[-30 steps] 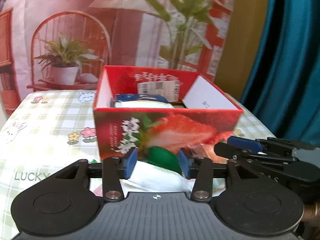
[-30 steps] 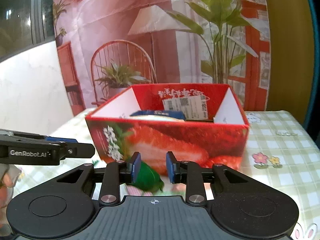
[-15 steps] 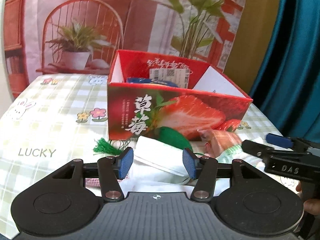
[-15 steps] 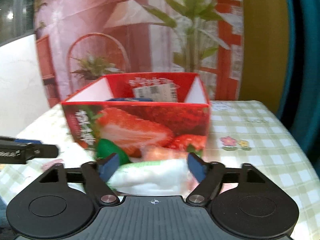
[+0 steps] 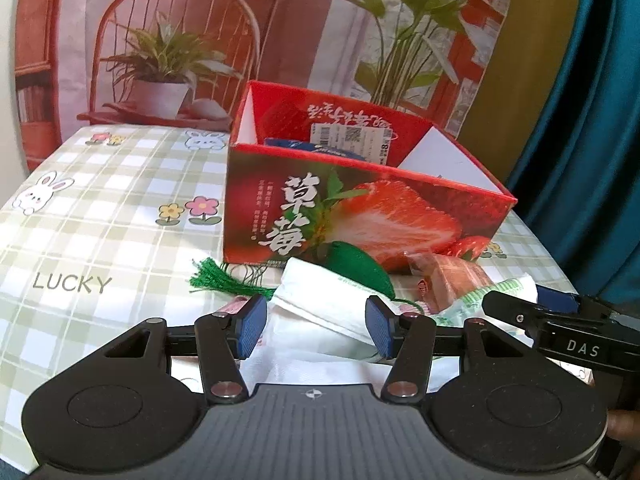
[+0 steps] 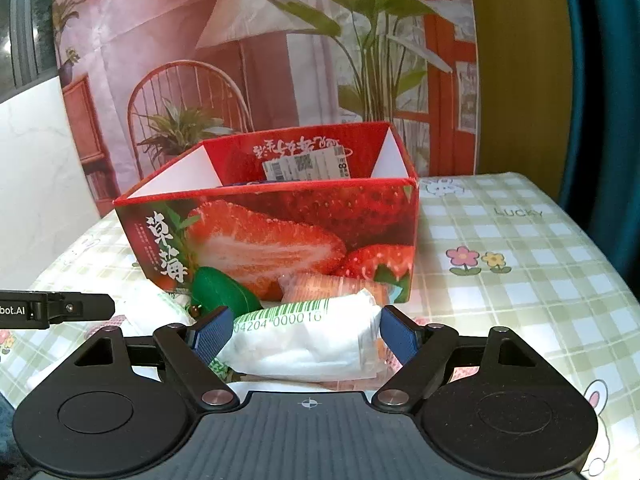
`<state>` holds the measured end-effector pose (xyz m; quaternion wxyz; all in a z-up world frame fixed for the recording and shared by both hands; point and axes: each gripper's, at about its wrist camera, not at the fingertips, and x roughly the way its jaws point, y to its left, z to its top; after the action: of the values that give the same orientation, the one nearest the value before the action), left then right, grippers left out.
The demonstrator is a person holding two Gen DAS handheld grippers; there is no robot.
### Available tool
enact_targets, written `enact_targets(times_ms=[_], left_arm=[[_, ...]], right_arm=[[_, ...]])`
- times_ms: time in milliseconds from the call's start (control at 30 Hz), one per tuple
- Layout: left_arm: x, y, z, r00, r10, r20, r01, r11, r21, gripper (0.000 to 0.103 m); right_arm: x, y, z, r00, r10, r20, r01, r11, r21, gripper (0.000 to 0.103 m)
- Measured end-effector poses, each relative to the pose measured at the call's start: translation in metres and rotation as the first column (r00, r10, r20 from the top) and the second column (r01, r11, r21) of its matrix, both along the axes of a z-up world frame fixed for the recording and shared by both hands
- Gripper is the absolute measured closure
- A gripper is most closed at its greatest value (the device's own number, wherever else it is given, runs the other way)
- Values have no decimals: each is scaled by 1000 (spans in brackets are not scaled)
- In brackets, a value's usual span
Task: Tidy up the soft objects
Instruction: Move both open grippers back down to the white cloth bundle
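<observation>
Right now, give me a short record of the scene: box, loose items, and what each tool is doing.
box: red strawberry box, open top, on checked tablecloth; blue packet inside
loose items: green pouch with tassel, orange wrapper, white tissue pack, white packet, all in front of box
left tool: open over the white packet, pads not touching
right tool: jaws closing around the tissue pack, not gripping yet

strawberry box [image 6: 280,236] ahead, tablecloth [image 6: 520,264] beside bare
</observation>
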<state>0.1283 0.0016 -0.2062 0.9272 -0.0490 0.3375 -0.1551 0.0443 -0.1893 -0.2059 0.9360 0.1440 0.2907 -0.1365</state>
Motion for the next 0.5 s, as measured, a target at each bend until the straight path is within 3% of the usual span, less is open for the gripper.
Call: enact_targets(times_ms=[500], left_arm=[[3, 6, -4, 999, 33, -28, -33, 999, -8, 46]], right_arm=[[1, -2, -3, 1000, 12, -17, -12, 1000, 29, 31]])
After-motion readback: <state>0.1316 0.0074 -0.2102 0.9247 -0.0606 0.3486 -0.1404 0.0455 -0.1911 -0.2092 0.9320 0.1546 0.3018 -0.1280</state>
